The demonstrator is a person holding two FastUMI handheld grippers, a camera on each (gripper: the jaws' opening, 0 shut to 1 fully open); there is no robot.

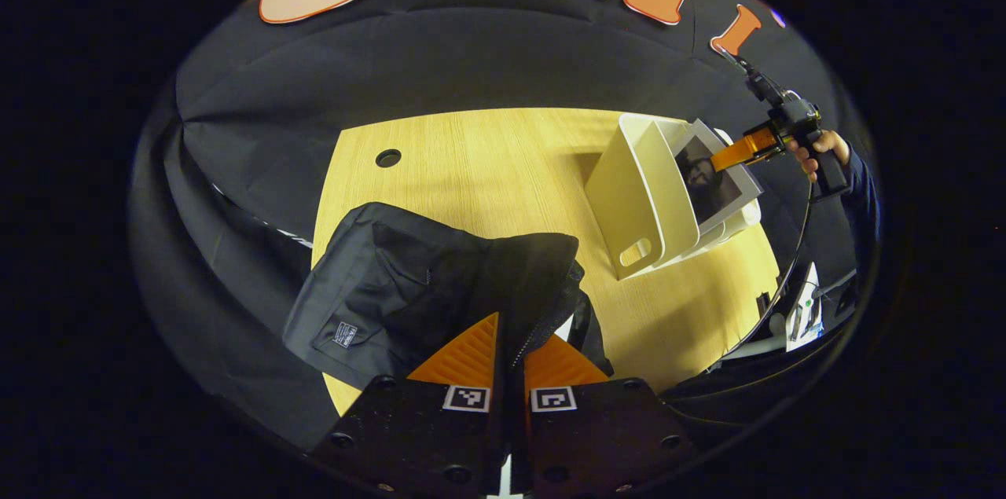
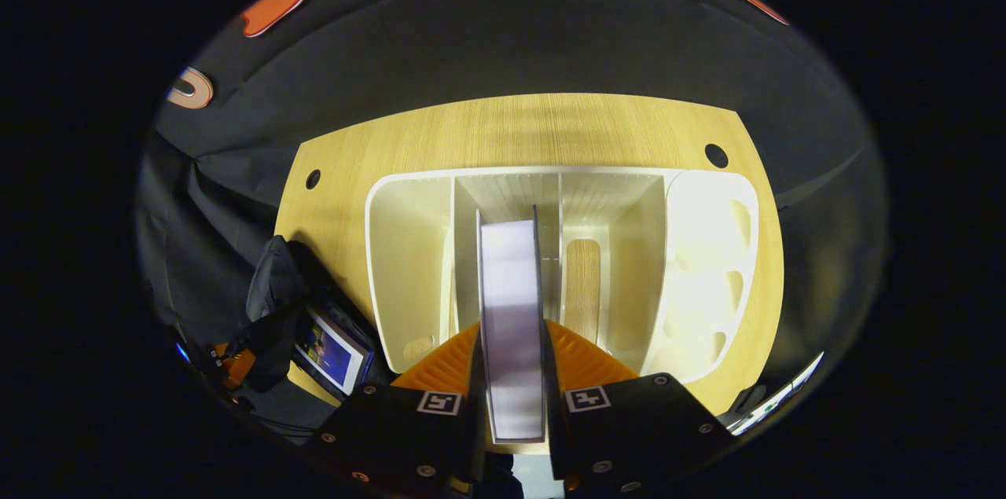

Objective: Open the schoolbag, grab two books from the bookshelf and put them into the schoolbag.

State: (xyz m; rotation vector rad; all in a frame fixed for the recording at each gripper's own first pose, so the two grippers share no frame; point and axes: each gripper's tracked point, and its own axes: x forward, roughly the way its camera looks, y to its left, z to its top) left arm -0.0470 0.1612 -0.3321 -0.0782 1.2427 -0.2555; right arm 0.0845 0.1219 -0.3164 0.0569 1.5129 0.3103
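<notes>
Right claw (image 2: pixel 512 361) pinches book (image 2: pixel 511 326) edge-on above bookshelf (image 2: pixel 409 247) slot.

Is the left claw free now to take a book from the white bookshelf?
Probably not. The left claw is shut on the schoolbag edge, holding it open, and the bookshelf stands apart across the table. The right claw grips a book.

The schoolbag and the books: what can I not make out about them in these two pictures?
- Schoolbag, left gripper view: its inside is hidden; the left claw is shut on the dark flap, which covers the opening.
- Book, right gripper view: edge-on between the right claw's fingers, so its cover is unseen.
- Bookshelf, right gripper view: the book hides part of a slot.
- Schoolbag, right gripper view: small, dark, at the edge.
</notes>
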